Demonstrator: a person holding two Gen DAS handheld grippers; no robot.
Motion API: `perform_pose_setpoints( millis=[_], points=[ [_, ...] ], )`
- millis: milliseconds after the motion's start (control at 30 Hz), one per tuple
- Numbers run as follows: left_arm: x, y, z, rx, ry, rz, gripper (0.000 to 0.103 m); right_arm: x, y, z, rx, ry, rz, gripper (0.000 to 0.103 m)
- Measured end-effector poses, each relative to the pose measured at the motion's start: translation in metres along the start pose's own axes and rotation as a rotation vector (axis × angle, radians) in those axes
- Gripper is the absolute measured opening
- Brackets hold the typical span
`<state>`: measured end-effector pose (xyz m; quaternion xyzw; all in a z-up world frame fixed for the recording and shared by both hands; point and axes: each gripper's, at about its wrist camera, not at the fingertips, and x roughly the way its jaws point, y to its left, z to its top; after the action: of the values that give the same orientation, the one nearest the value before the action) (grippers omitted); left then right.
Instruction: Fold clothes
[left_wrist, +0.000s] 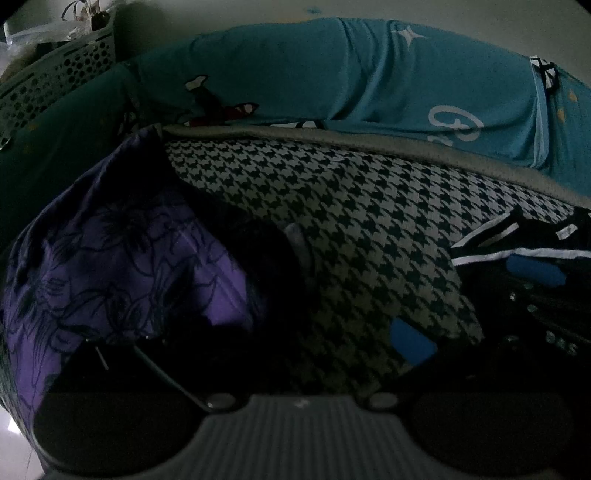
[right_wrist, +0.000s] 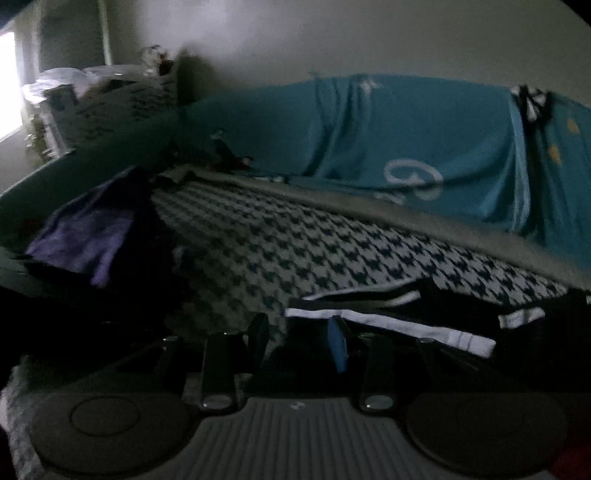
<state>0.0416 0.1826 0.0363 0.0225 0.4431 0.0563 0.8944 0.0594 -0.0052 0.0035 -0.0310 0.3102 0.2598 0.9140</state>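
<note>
Right wrist, right hand-held gripper (right_wrist: 301, 341) angled down, jaws apart

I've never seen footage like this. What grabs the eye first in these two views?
Most striking is the black-and-white houndstooth cloth spread across the middle of the bed or sofa. Behind it a bright teal cover with white stars and lettering drapes over the backrest. At the left lies a crumpled purple flowered garment, and at the right a black garment with white stripes, just ahead of the right-hand tool.
</note>
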Motion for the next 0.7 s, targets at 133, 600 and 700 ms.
perform_pose_setpoints(
  millis=[133,600,700],
  points=[
    [0.0,0.0,0.0,0.002,0.0,-0.001,0.103,0.011,-0.002,-0.002,0.008,0.005,-0.02,0.035],
    [0.002,-0.002,-0.001,0.012,-0.003,0.008,0.103,0.034,0.017,-0.004,-0.091,-0.023,-0.112,0.016],
    [0.001,0.0,0.0,0.002,-0.006,0.012,0.103,0.031,0.002,0.002,0.063,-0.058,-0.044,0.014]
  ],
)
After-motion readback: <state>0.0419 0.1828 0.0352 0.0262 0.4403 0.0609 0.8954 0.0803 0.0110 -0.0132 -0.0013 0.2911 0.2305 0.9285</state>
